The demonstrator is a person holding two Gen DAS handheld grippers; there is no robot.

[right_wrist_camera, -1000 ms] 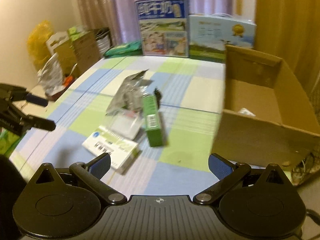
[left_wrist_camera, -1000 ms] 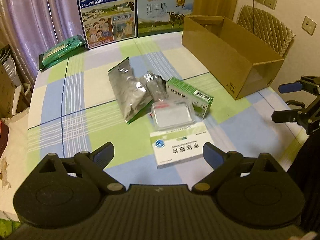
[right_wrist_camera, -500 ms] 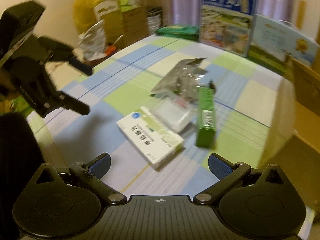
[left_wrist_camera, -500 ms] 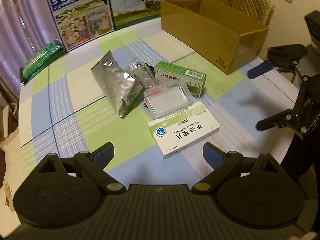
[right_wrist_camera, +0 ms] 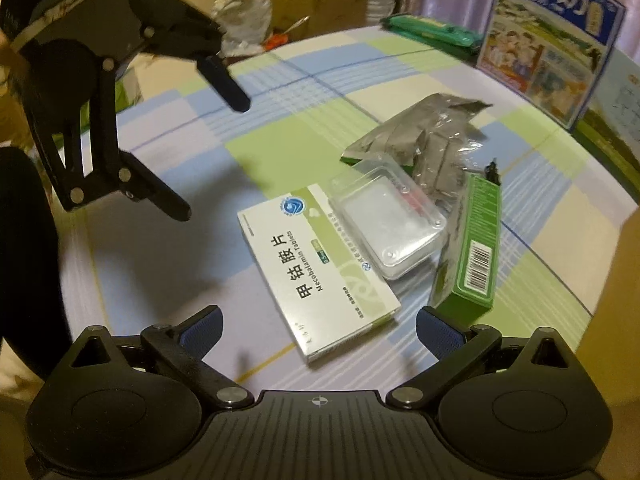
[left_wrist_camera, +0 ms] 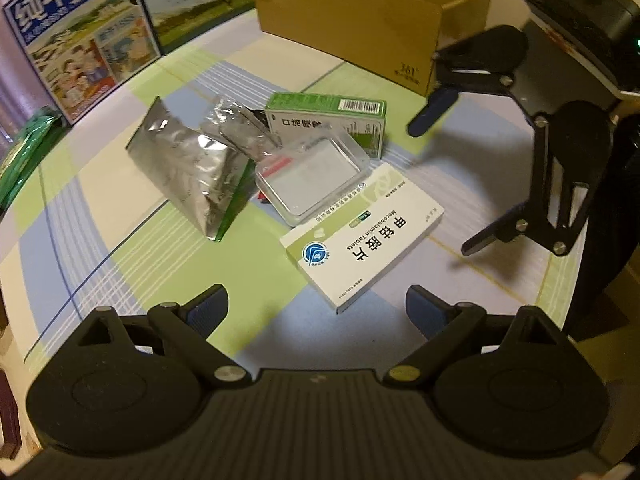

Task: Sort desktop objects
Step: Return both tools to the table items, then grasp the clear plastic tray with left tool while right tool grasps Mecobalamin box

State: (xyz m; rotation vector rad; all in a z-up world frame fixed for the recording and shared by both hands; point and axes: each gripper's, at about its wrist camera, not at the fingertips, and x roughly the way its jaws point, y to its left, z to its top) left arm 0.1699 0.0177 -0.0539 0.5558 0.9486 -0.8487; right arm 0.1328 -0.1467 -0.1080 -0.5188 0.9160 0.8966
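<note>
Checked worktop [left_wrist_camera: 100, 216]: white tablet box [left_wrist_camera: 362, 236] near centre, clear case [left_wrist_camera: 312, 178] overlapping it, green box [left_wrist_camera: 328, 120] behind. Cardboard box [left_wrist_camera: 360, 28] far right. Left gripper [left_wrist_camera: 316, 308], right gripper [right_wrist_camera: 318, 326] jaws apart, empty.

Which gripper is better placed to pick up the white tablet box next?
Probably right: the white tablet box lies centred just ahead of the open right gripper; it sits off-centre from the left gripper.
</note>
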